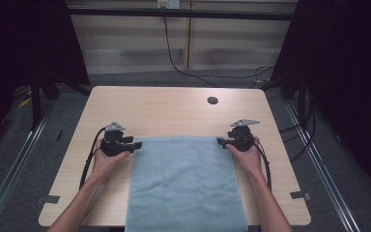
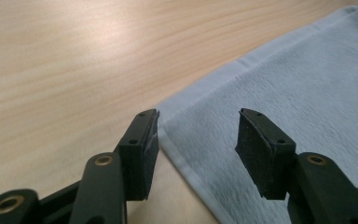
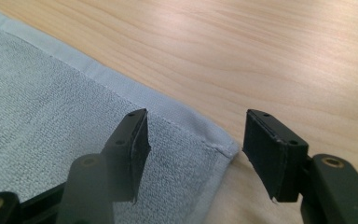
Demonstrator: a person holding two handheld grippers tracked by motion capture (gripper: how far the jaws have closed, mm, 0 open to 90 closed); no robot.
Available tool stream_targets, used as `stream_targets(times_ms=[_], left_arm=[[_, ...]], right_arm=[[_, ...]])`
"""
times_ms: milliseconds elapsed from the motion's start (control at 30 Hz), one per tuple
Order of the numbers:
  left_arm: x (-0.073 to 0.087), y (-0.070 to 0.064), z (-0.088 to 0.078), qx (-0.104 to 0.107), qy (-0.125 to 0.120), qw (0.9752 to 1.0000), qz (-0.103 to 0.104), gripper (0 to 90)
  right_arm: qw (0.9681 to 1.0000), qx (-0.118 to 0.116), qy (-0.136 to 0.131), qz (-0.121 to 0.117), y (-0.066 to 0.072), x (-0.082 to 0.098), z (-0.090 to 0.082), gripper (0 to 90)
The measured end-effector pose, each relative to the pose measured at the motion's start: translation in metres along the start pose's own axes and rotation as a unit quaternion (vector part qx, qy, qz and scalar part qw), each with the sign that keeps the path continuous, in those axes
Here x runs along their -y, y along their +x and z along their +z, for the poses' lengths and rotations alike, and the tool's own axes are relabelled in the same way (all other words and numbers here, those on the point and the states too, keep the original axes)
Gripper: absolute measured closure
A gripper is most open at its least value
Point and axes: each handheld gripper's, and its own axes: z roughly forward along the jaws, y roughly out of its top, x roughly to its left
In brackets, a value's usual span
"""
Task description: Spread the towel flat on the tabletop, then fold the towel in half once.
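A towel (image 1: 186,183) is being seen lying flat on the table (image 1: 174,108), spread across the middle of its near half and hanging over the near edge. The left gripper (image 1: 136,145) is being held at the towel's far left corner and the right gripper (image 1: 220,140) at its far right corner, each with its jaws parted astride that corner, as is being shown in the left gripper view (image 2: 193,135) and the right gripper view (image 3: 196,140). A round hole (image 1: 212,100) is being seen in the tabletop beyond the towel, toward the far right.
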Motion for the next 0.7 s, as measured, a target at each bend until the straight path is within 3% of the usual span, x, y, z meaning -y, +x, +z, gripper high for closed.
stream_targets(times_ms=[100, 133, 400, 433, 500, 533, 567, 700], left_arm=[[-0.002, -0.003, 0.005, 0.006, -0.004, 1.0, -0.004, 48.0], [-0.004, -0.009, 0.01, 0.0, 0.01, 0.9999, 0.013, 47.8], [-0.002, -0.008, 0.017, -0.002, 0.019, 0.9997, 0.015, 44.3], [-0.001, -0.006, 0.018, 0.0, 0.017, 0.9998, 0.009, 43.8], [-0.001, -0.005, 0.018, 0.0, 0.014, 0.9998, 0.01, 42.3], [-0.001, -0.004, 0.018, -0.001, 0.015, 0.9998, 0.01, 42.3], [-0.001, -0.004, 0.019, -0.003, 0.014, 0.9998, 0.011, 39.5], [0.001, -0.004, 0.024, 0.0, 0.018, 0.9998, 0.012, 35.1]], right_arm=[[1.0, -0.008, 0.0, -0.003, 0.003, 0.0, 0.003, 41.6], [0.9999, -0.01, 0.002, -0.01, 0.005, 0.001, 0.005, 41.1], [0.9992, 0.013, 0.006, -0.038, 0.013, 0.006, 0.007, 45.1], [0.9995, 0.007, 0.012, -0.029, 0.014, 0.006, 0.006, 49.0], [0.9995, 0.001, 0.01, -0.031, 0.014, 0.007, 0.004, 60.4], [0.9995, 0.001, 0.01, -0.031, 0.014, 0.007, 0.004, 60.4], [0.9994, -0.002, 0.011, -0.033, 0.013, 0.008, 0.002, 68.4], [0.9993, -0.005, 0.012, -0.036, 0.014, 0.01, -0.001, 75.5]])
